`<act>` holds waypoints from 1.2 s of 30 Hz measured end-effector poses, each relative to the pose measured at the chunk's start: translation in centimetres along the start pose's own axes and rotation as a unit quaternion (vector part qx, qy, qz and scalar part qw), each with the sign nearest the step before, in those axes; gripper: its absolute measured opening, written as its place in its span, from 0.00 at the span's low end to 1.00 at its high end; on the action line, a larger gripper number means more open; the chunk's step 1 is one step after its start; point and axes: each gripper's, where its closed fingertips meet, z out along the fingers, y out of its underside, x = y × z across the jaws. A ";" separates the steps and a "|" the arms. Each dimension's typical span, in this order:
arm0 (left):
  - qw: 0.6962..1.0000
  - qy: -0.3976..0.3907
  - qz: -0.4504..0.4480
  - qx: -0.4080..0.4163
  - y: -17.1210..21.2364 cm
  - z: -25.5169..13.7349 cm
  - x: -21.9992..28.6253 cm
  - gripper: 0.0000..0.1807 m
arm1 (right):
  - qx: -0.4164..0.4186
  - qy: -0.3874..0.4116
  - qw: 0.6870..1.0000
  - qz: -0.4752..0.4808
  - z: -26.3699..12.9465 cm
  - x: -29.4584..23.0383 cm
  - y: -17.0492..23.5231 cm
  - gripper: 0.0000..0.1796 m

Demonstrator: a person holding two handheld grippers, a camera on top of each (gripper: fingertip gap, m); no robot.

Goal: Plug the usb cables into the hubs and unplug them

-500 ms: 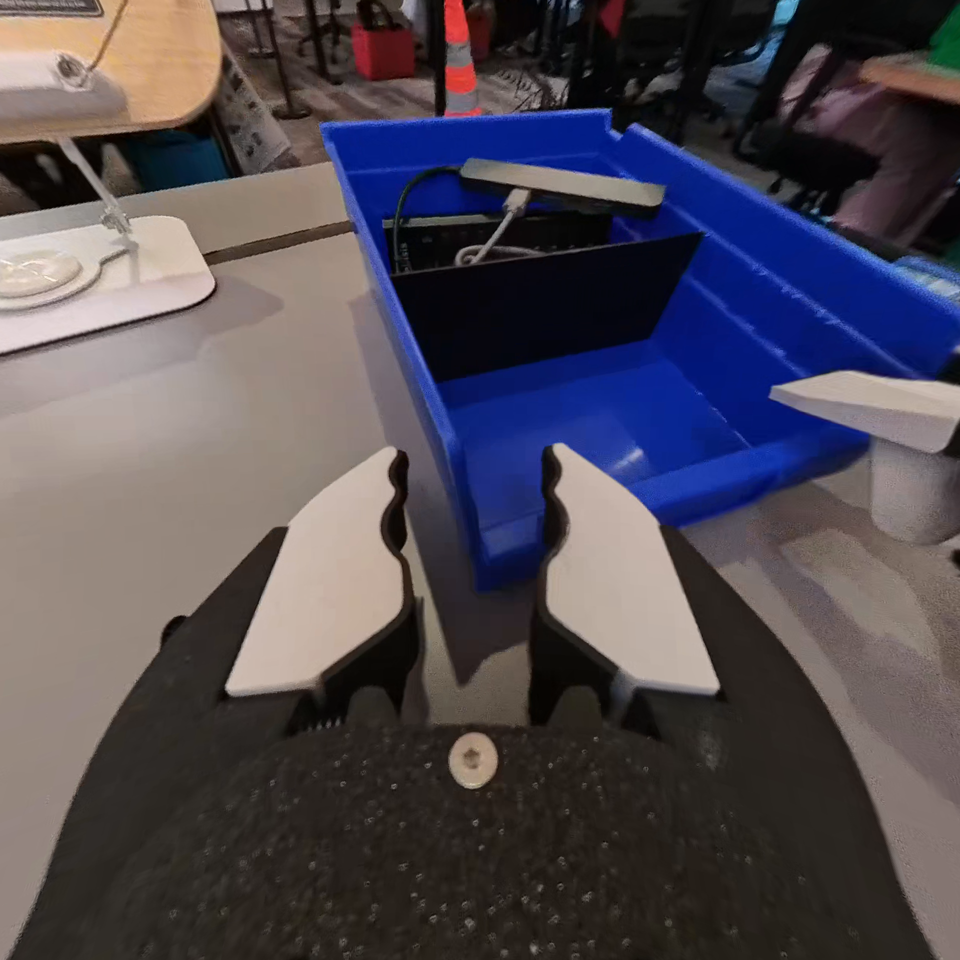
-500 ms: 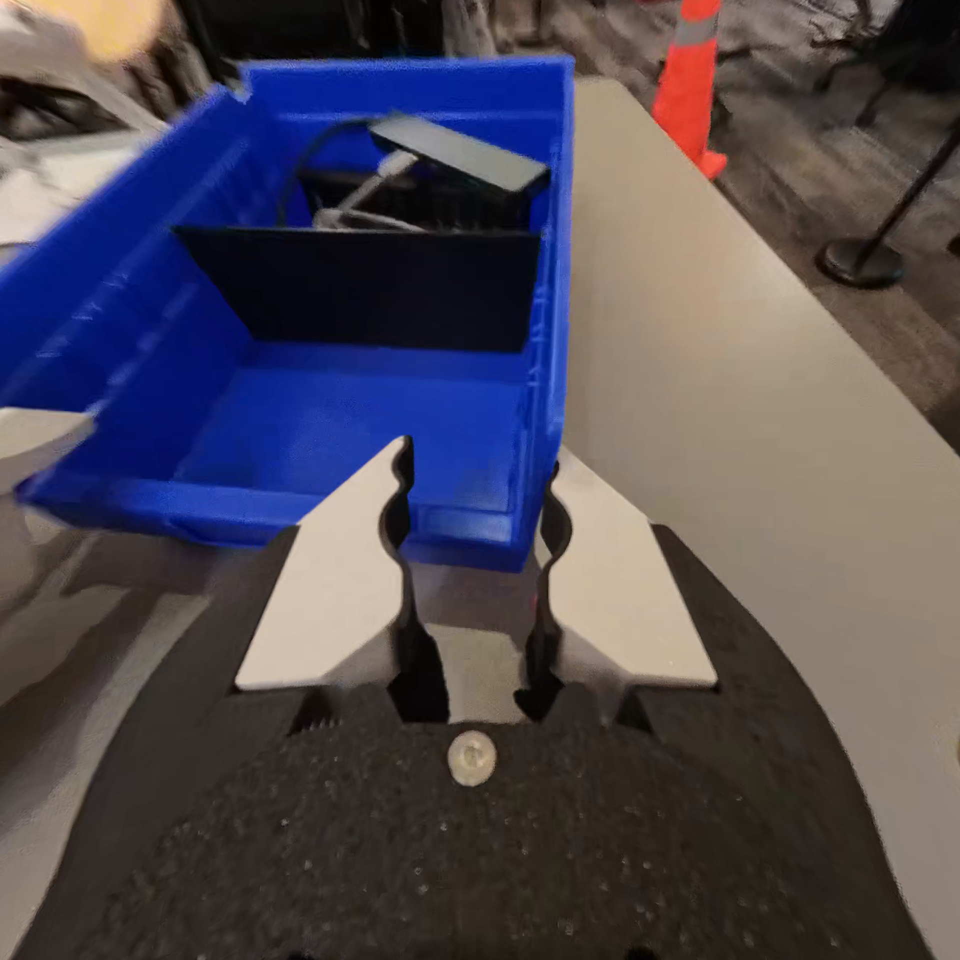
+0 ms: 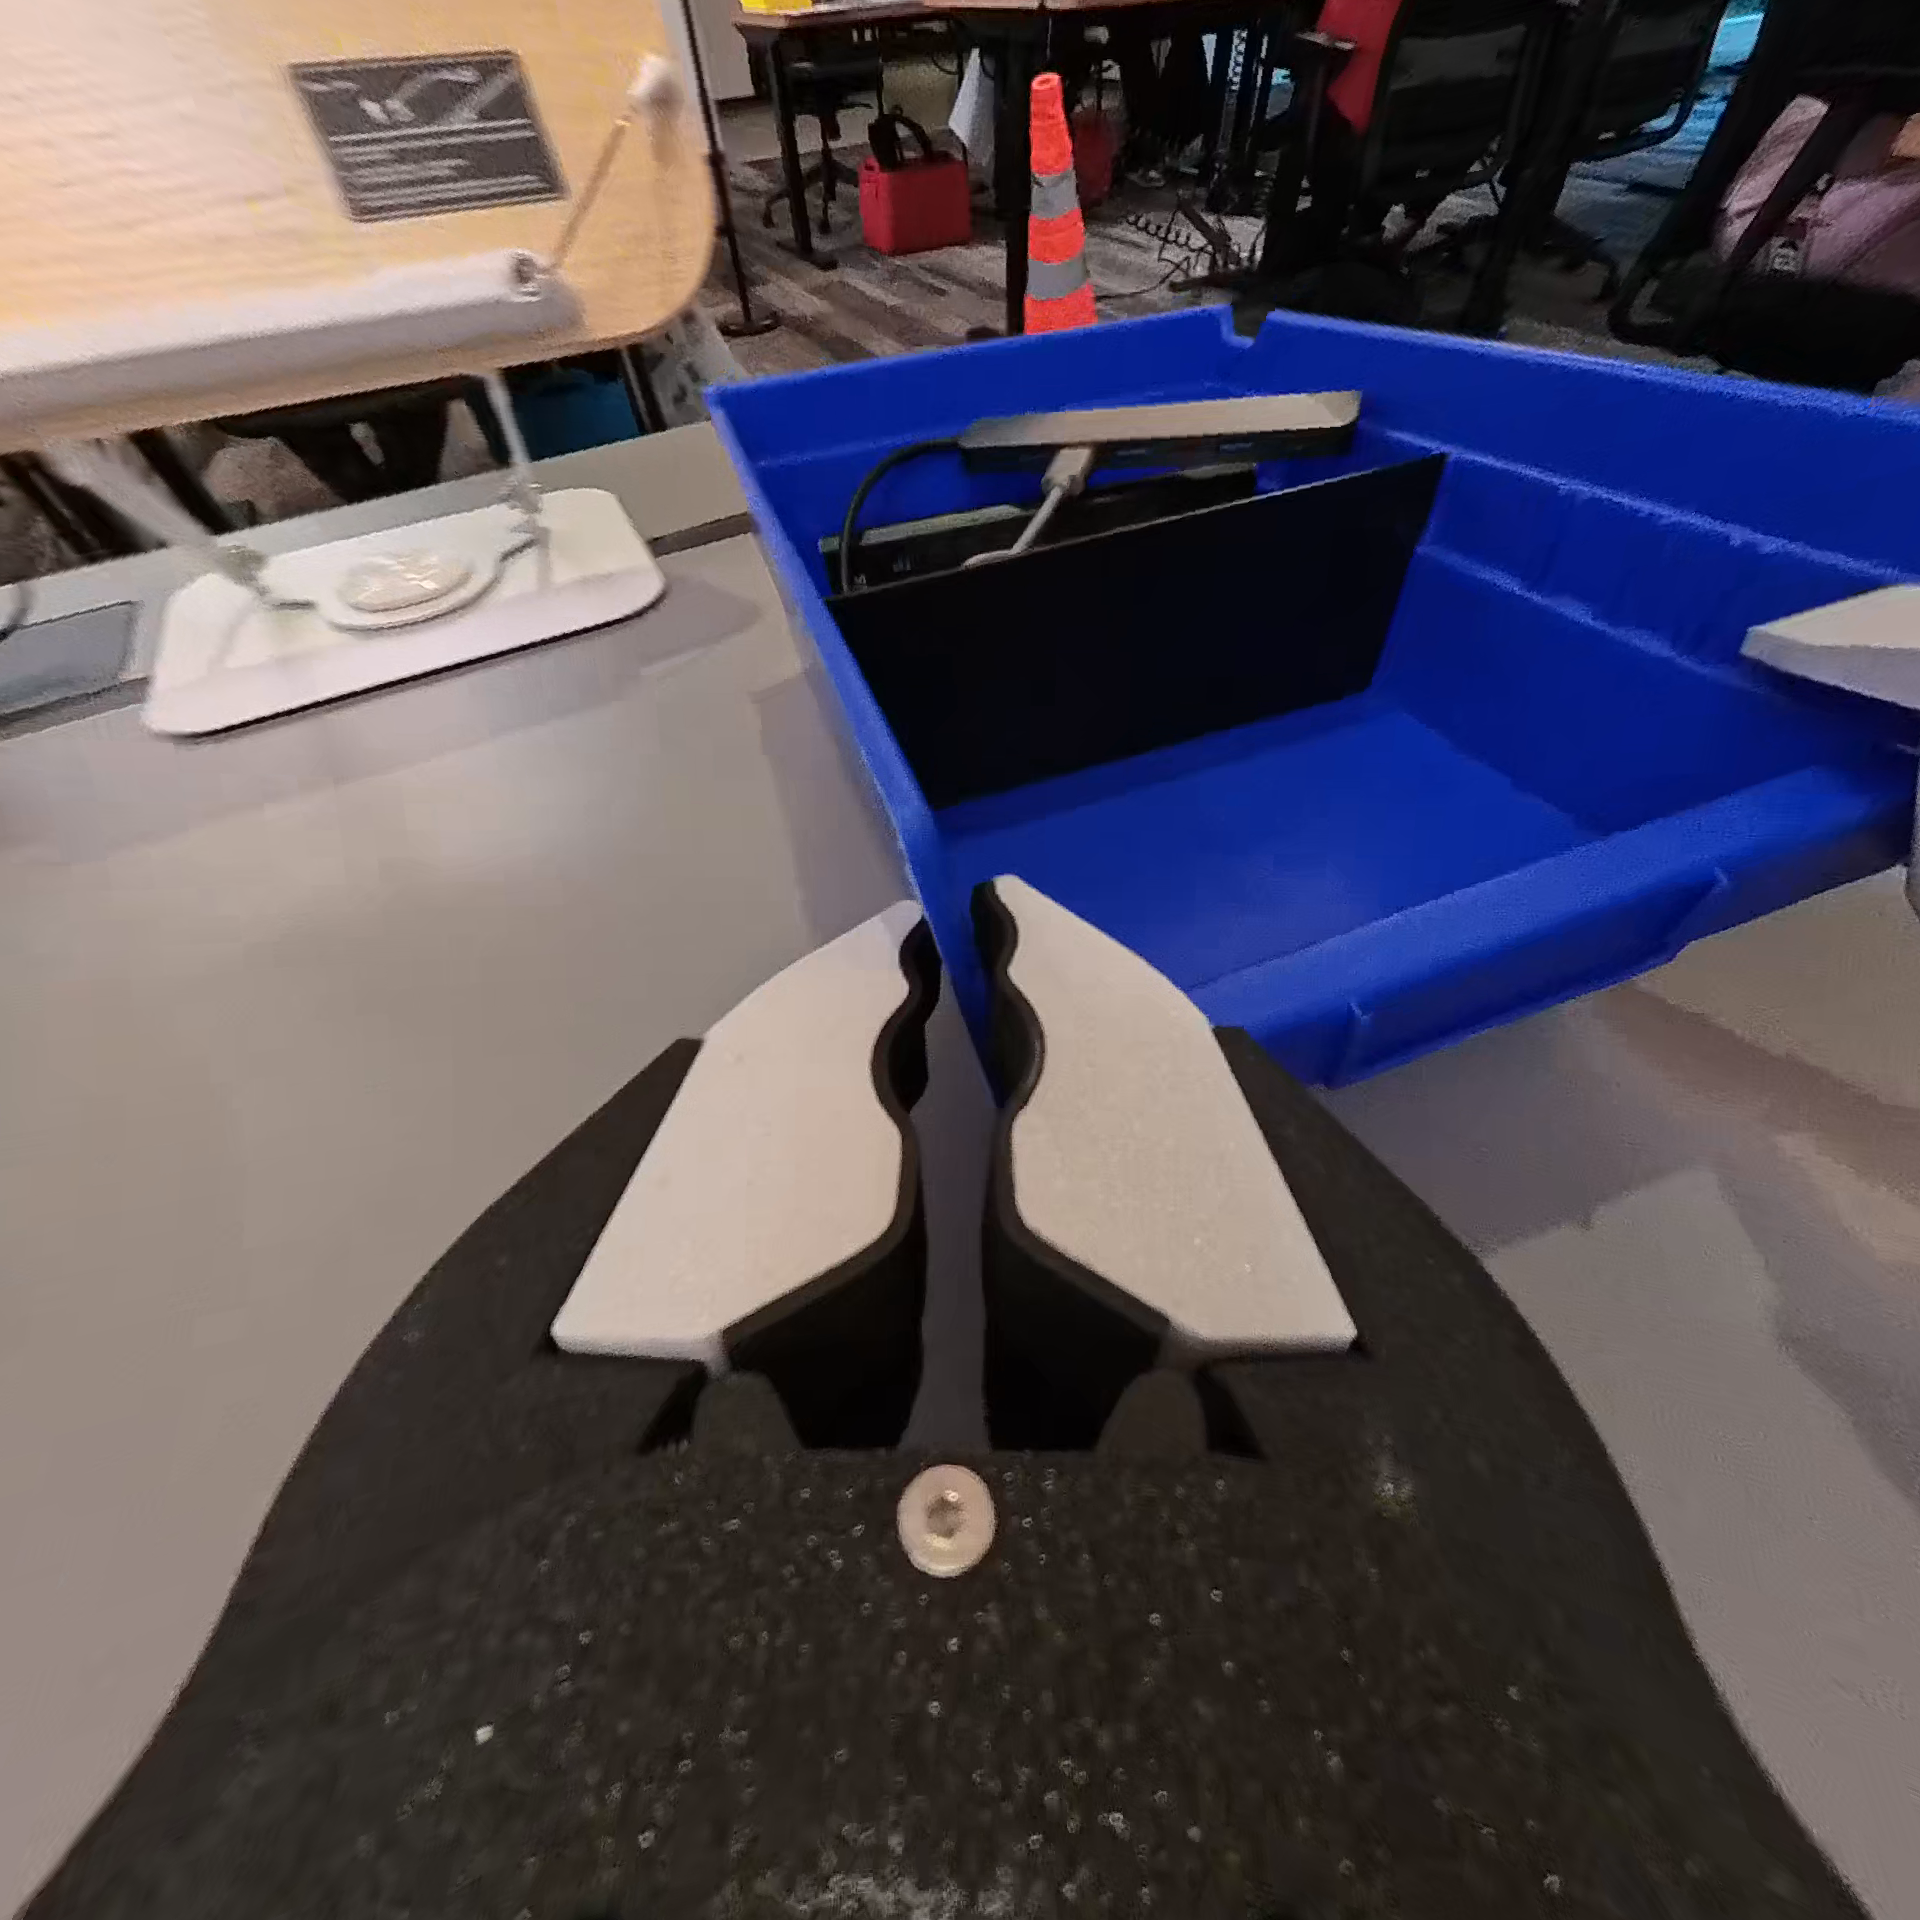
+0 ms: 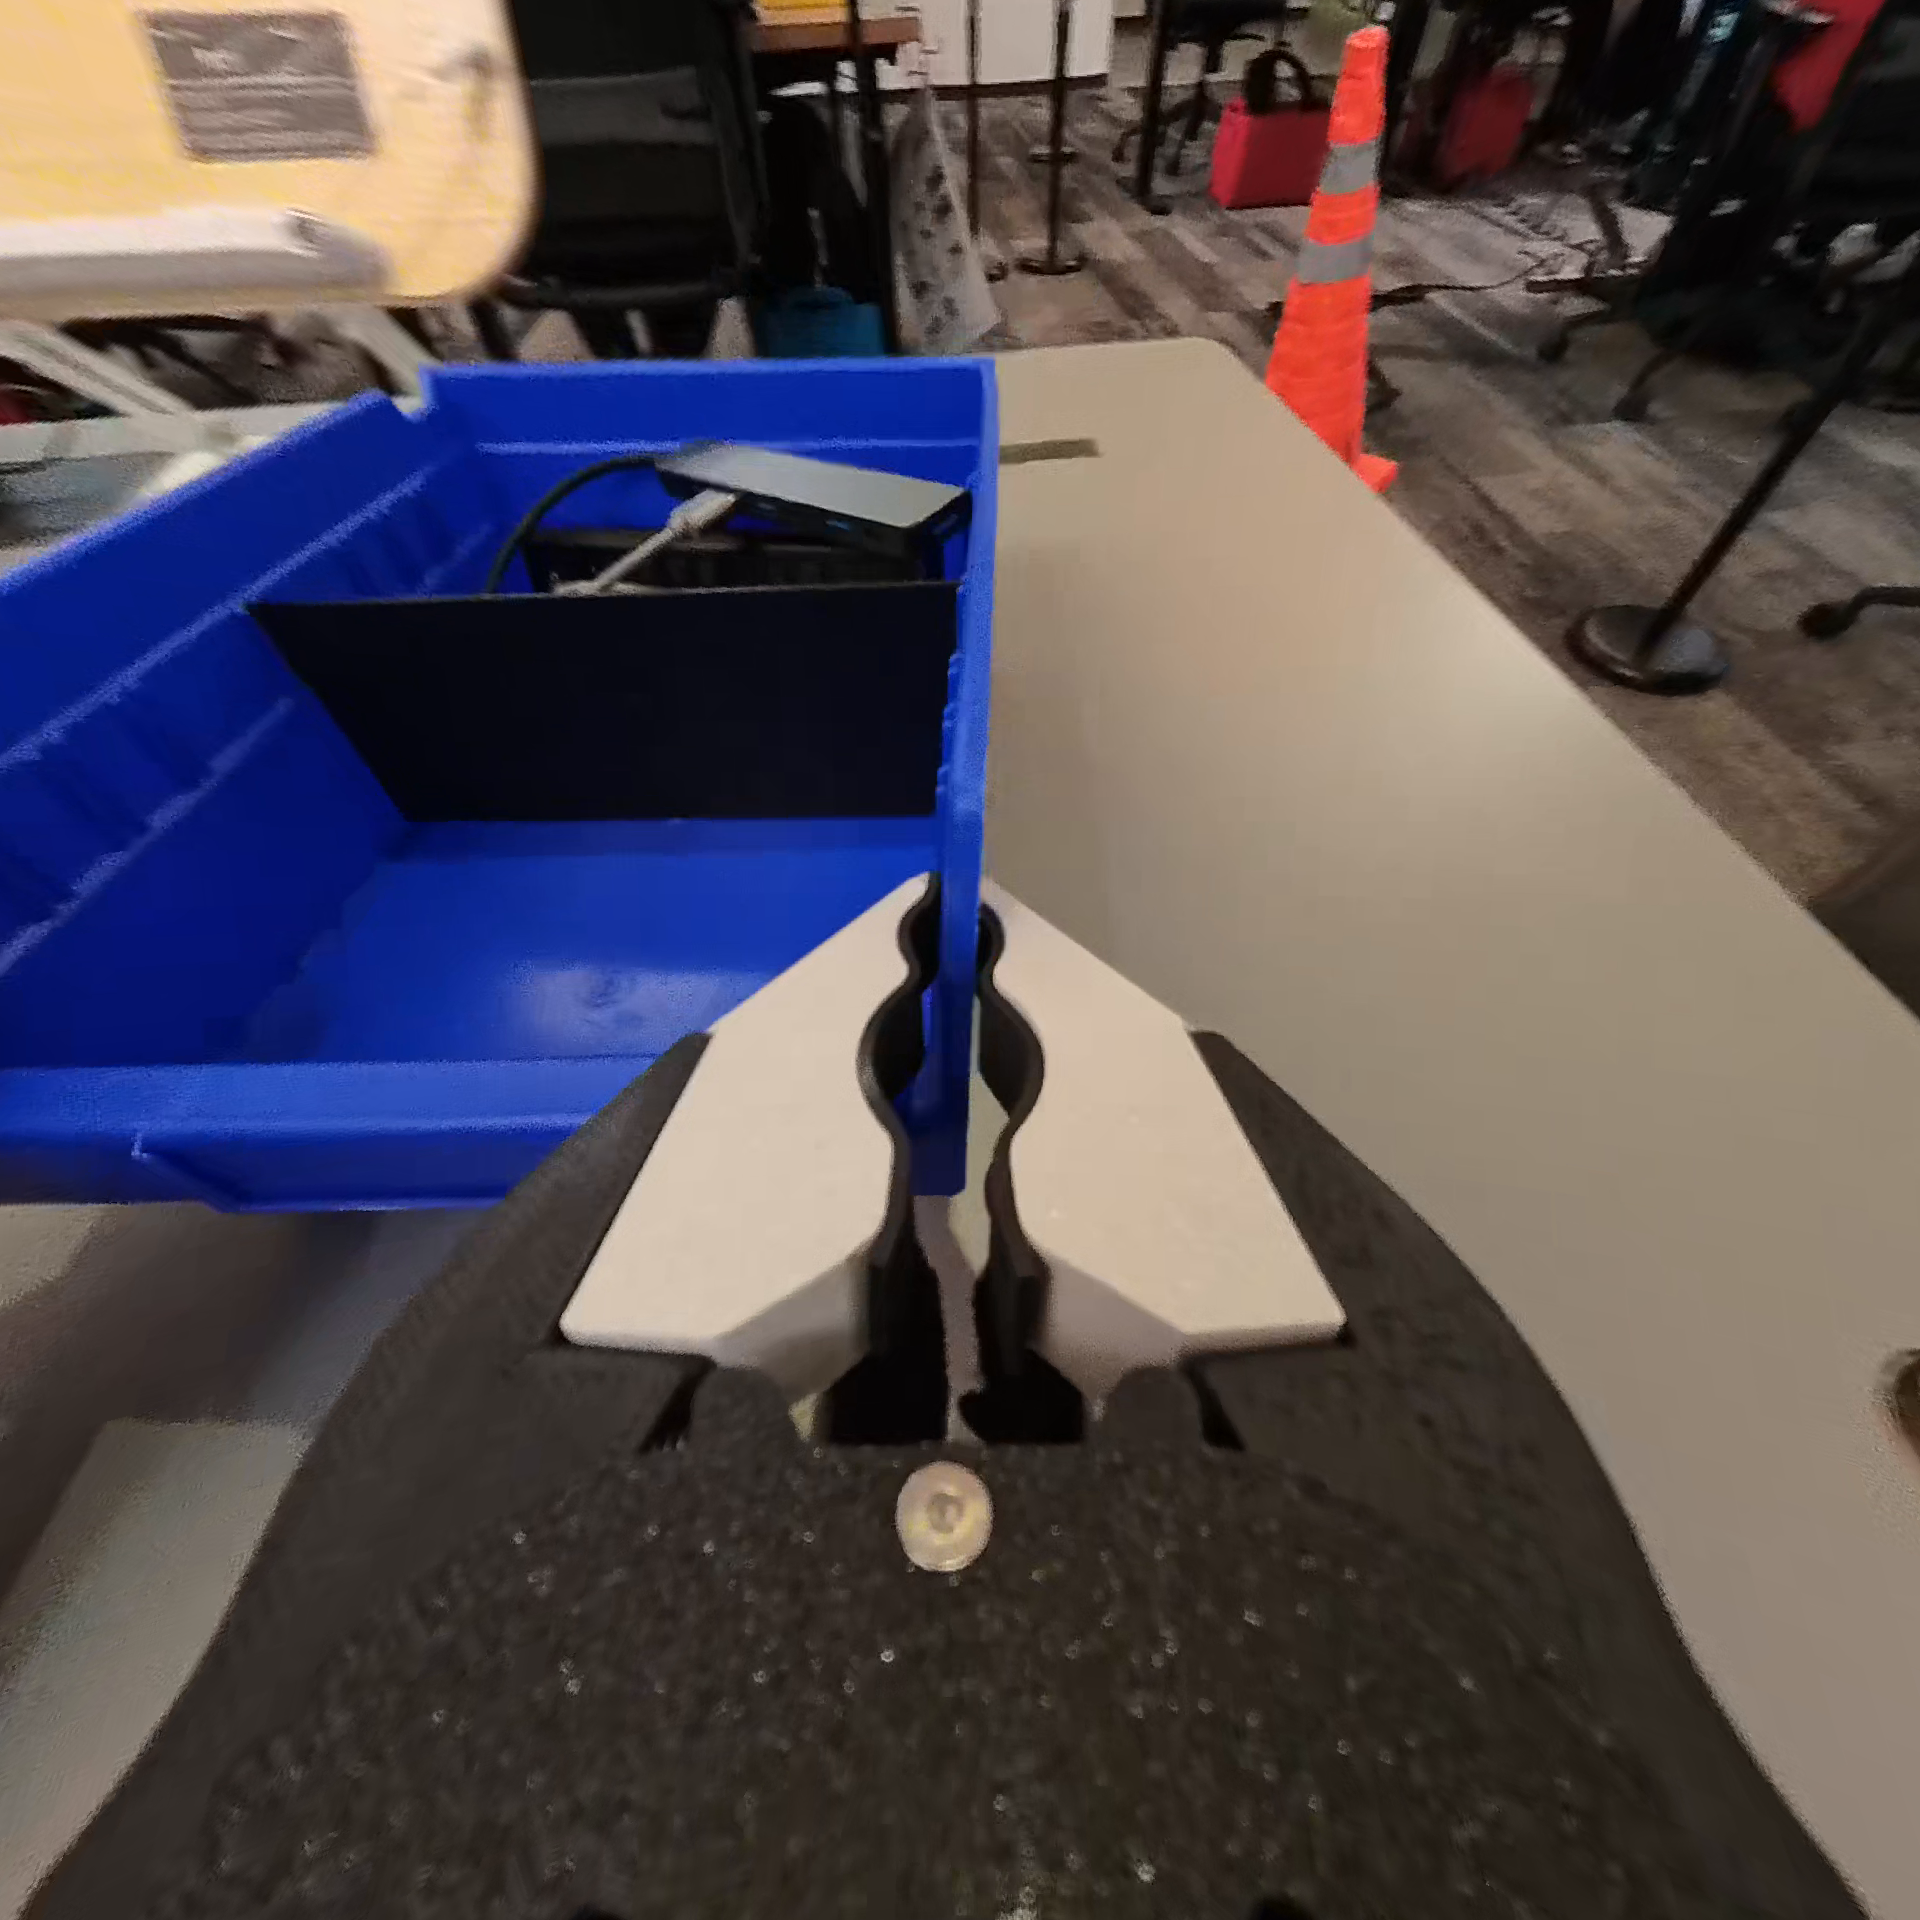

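A blue bin [image 3: 1455, 997] stands on the grey table, split by a black divider [image 3: 1132, 623]. Behind the divider a grey USB hub [image 3: 1158, 426] leans on the back wall with a silver cable [image 3: 1049, 509] plugged into it. My left gripper [image 3: 956, 904] is shut on the bin's left wall at the front corner. My right gripper [image 4: 956, 899] is shut on the right wall of the bin [image 4: 312, 1132] at its front corner. The hub [image 4: 821, 488], cable [image 4: 665, 530] and divider [image 4: 623, 707] also show in the right wrist view. The bin's near compartment holds nothing.
A white stand base [image 3: 416, 613] sits on the table at the far left under a raised wooden board [image 3: 312, 156]. An orange cone [image 4: 1340, 239] and a post base [image 4: 1647, 649] stand on the floor past the table's right edge. The right gripper's finger [image 3: 1839, 644] shows in the left wrist view. One gripper's finger ends stand about 20 cm off the other's. Measured from the fingertips, the white stand base [image 3: 416, 613] is 40 cm or so from the left gripper and 50 cm from the right.
Both grippers were open just short of the bin's front corners. They have moved forward and closed, the left onto the left wall and the right onto the right wall.
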 end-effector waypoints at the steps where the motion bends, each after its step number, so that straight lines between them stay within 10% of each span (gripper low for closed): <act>1: 1.000 -0.010 -0.002 0.002 0.3 -1.4 -1.1 0.03 | 0.002 -0.016 1.000 -0.003 -0.6 -1.6 -0.1 0.01; 13: 0.984 -0.168 -0.053 -0.031 4.3 -7.8 -16.4 0.02 | -0.012 -0.152 0.986 -0.073 2.5 -19.2 1.5 0.01; 20: 0.977 -0.072 -0.192 0.055 1.9 -11.4 -18.4 0.21 | -0.034 -0.216 0.967 -0.133 0.7 -20.8 3.5 0.05; 27: 0.942 -0.295 -0.157 -0.008 8.4 -22.7 -37.4 0.31 | 0.051 -0.256 0.956 -0.137 -3.8 -20.3 0.8 0.11; 34: 0.966 -0.226 -0.110 -0.063 9.9 -18.2 -43.1 0.30 | 0.003 -0.435 0.893 -0.114 -10.2 -29.5 4.8 0.13; 36: 0.968 -0.218 -0.102 -0.076 10.5 -17.1 -43.2 0.10 | -0.033 -0.462 0.877 -0.126 -11.4 -31.5 6.6 0.16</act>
